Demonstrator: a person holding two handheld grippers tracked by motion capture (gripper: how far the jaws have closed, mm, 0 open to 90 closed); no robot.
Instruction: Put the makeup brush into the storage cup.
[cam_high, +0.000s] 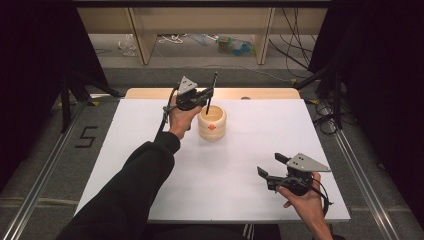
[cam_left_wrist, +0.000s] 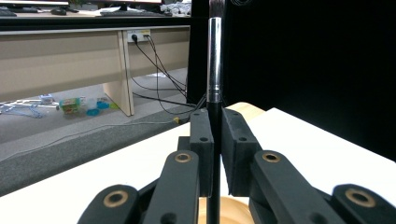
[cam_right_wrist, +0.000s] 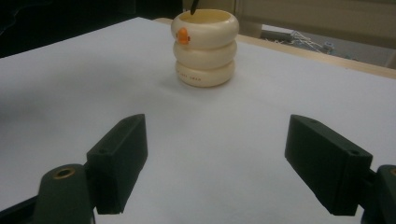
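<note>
Brush-in-holder work, seen from above on a white table (cam_high: 150, 200) that fills the middle of the frame. At lower left a dark sleeve (cam_high: 130, 190) rises diagonally toward the upper centre, where the person's left hand (cam_high: 179, 120) carries the left gripper (cam_high: 207, 95). Its jaws are pressed together on a thin black brush (cam_high: 212, 92), pinching the handle. The brush stands nearly upright, bristle end up, and its lower tip sits at or just inside the mouth of the holder; the overhead picture does not settle which.

In the left gripper view the two black pads (cam_left_wrist: 201, 140) clamp the dark handle at centre frame, a shiny metal ferrule (cam_left_wrist: 214, 60) rises above them, and the pale rim of the holder (cam_left_wrist: 231, 212) shows at the bottom edge, right under the brush.

Just right of that hand, in the upper middle of the table, stands the holder (cam_high: 212, 124), a cream ribbed cup of stacked rings with a small orange mark on its side.

At lower right the right hand (cam_high: 305, 202) holds the right gripper (cam_high: 269, 166), jaws spread wide with nothing between them, well apart from the cup. The right gripper view shows the cup (cam_right_wrist: 205, 46) at top centre, with the brush's dark tip (cam_right_wrist: 193, 5) at its rim.

Judged from this, the brush is picked up and lined up over the cup; lowering it in and letting go remain.
</note>
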